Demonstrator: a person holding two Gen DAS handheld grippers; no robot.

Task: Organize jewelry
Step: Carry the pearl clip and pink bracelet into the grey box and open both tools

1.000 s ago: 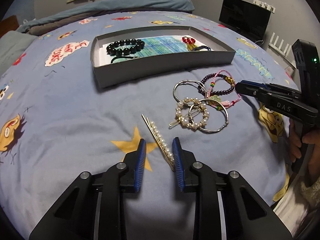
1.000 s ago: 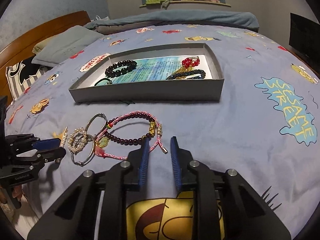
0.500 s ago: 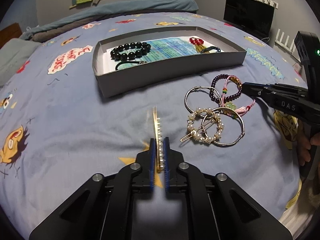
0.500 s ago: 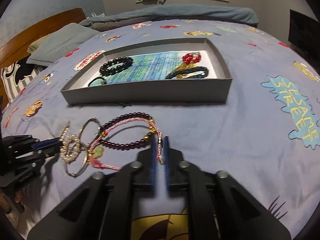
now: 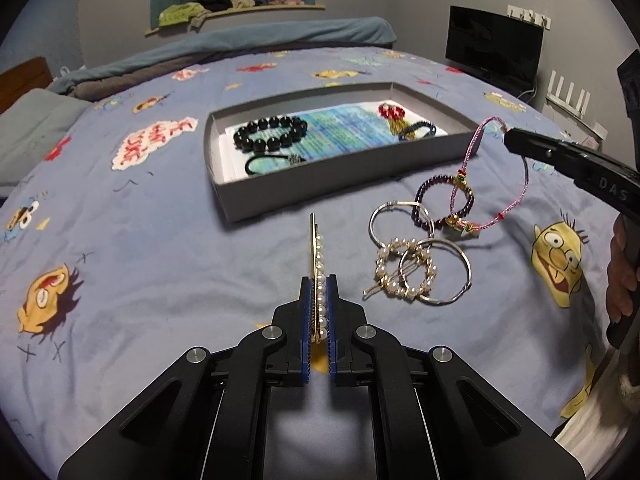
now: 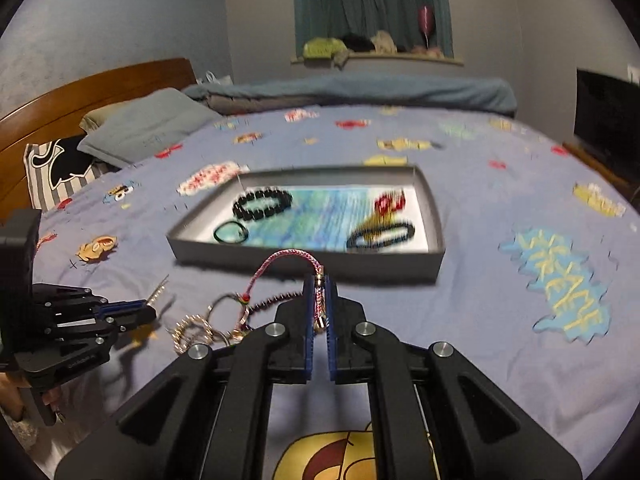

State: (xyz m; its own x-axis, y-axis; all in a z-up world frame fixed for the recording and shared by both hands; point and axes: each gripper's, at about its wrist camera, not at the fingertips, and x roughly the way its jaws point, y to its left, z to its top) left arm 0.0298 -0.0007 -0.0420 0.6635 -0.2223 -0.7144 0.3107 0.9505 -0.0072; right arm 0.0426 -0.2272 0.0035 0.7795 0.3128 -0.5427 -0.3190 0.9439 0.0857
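Note:
My left gripper (image 5: 319,280) is shut on a gold hair clip lined with pearls (image 5: 315,240), which sticks out forward just above the bedspread. My right gripper (image 6: 318,280) is shut on a pink cord bracelet (image 6: 280,260). In the left wrist view this right gripper (image 5: 510,138) holds the pink cord (image 5: 472,148) up, its lower end trailing into the pile. The pile holds a purple bead bracelet (image 5: 424,192), silver hoops (image 5: 380,216) and a round pearl clip (image 5: 404,272). Behind stands the grey tray (image 5: 320,184) with a black bead bracelet (image 5: 272,134) inside.
The tray also holds a black hair tie (image 5: 264,164), a red bead piece (image 5: 392,114) and a dark bracelet (image 5: 418,130). A hand (image 5: 622,272) grips the right tool at the edge. Pillows (image 6: 148,128) and a wooden headboard (image 6: 100,88) lie left; a black screen (image 5: 494,46) stands right.
Both grippers closed: the left on the pearl hair clip, the right on the pink cord bracelet. The right one then rose, drawing the cord up off the bed.

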